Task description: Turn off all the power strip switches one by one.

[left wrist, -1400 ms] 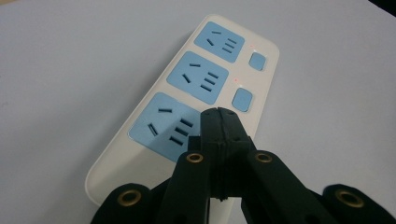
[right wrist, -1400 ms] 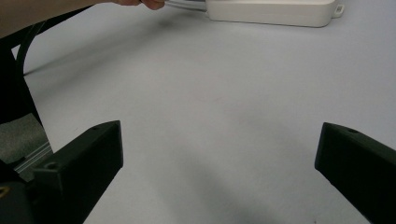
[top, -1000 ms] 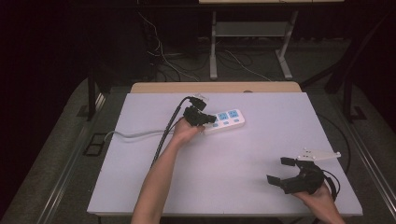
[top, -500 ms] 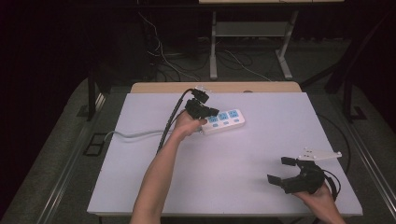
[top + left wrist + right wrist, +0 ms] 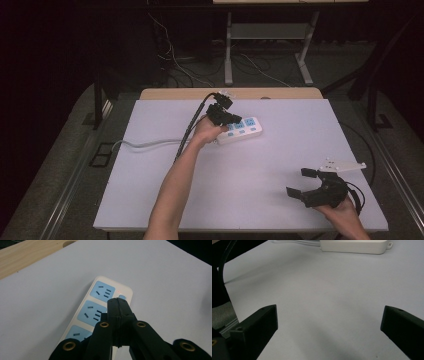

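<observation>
- Power strip point(image 5: 241, 131): white body with blue sockets, lying flat on the white tabletop point(image 5: 150, 200), upper centre of the high view; a small red light glows near its end in the left gripper view.
- Grey cord point(image 5: 145, 145): runs from the strip toward the left of the frame.
- Left tool point(image 5: 226, 118): jaws clenched together with nothing between them, tips poised over the strip's end.
- Right tool point(image 5: 305, 182): jaws released and spread wide, lower right of the frame, well apart from the strip.
</observation>
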Demonstrator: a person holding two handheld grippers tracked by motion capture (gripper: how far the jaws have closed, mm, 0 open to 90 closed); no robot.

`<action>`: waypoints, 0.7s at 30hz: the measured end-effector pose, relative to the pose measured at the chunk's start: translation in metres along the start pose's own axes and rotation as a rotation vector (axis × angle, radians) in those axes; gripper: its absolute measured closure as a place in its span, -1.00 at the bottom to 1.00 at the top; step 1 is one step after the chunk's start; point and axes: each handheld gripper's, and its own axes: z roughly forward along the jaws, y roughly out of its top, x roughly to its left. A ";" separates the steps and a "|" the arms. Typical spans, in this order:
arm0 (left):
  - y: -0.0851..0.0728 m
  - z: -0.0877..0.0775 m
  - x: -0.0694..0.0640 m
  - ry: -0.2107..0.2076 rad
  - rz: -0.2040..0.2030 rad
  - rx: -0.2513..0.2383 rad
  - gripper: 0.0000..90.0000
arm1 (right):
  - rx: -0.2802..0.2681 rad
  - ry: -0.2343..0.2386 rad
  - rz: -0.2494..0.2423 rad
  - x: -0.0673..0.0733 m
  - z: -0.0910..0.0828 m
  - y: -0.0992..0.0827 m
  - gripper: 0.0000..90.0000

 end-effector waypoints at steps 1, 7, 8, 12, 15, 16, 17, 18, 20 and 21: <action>0.000 0.001 0.000 -0.002 -0.002 0.004 0.99 | -0.001 0.000 0.000 0.000 0.000 0.000 -0.98; -0.003 0.010 0.003 -0.005 -0.018 0.016 0.99 | 0.001 0.001 -0.001 -0.001 0.001 0.001 -0.98; -0.004 0.012 0.003 -0.007 -0.019 0.019 0.99 | 0.001 0.001 -0.001 -0.001 0.001 0.001 -0.98; -0.006 0.018 0.001 -0.007 -0.015 0.039 0.99 | 0.000 0.001 -0.001 -0.001 0.001 0.001 -0.98; -0.007 0.022 0.001 -0.008 -0.015 0.044 0.99 | -0.001 0.002 0.001 -0.001 0.001 0.001 -0.98; -0.007 0.022 0.001 -0.007 -0.014 0.047 0.99 | -0.001 0.002 0.000 -0.001 0.001 0.001 -0.98; -0.007 0.023 0.001 -0.005 -0.015 0.049 0.99 | -0.001 0.002 0.000 -0.001 0.001 0.001 -0.98; -0.008 0.024 0.001 -0.006 -0.015 0.053 0.99 | -0.002 0.002 0.000 -0.001 0.001 0.001 -0.98; -0.008 0.025 0.001 -0.001 -0.010 0.064 0.99 | -0.002 0.003 0.000 -0.001 0.001 0.001 -0.98; -0.009 0.026 0.001 -0.001 -0.012 0.063 0.99 | 0.000 0.003 -0.001 -0.001 0.001 0.001 -0.98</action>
